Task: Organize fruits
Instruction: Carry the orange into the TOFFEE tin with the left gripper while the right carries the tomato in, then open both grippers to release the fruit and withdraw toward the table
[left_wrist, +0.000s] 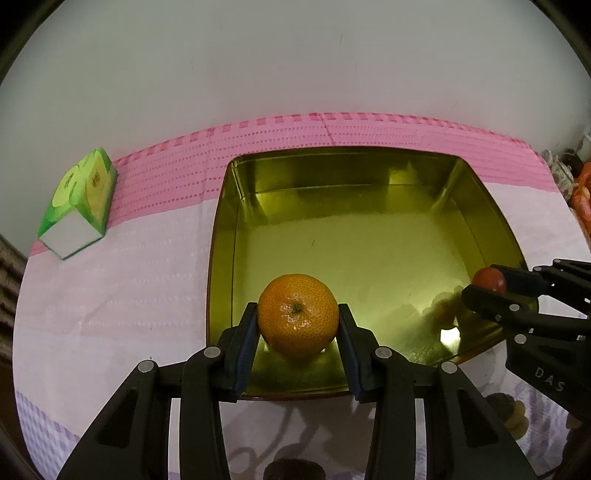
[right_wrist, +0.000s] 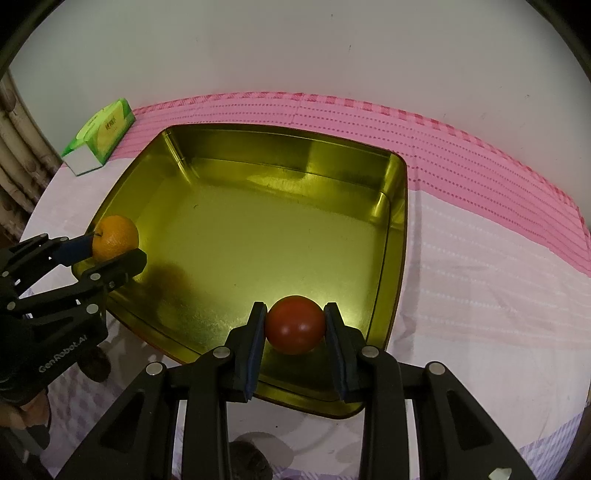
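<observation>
Your left gripper (left_wrist: 297, 325) clamps the orange (left_wrist: 297, 314) over the gold tin's (left_wrist: 221, 229) near edge; your right gripper (right_wrist: 295, 325) pinches the tomato (right_wrist: 295, 324) there too; lower both to the tin's floor before releasing

Both views are fisheye, each looking steeply down along its own gripper from close above the near rim of the gold tray (left_wrist: 221, 258). The left wrist view sits at the tray's left near side, the right wrist view at its right near side. Both share the tray (right_wrist: 397, 229), the pink-striped cloth (left_wrist: 288, 129) and a green box (right_wrist: 101, 134) at upper left.
</observation>
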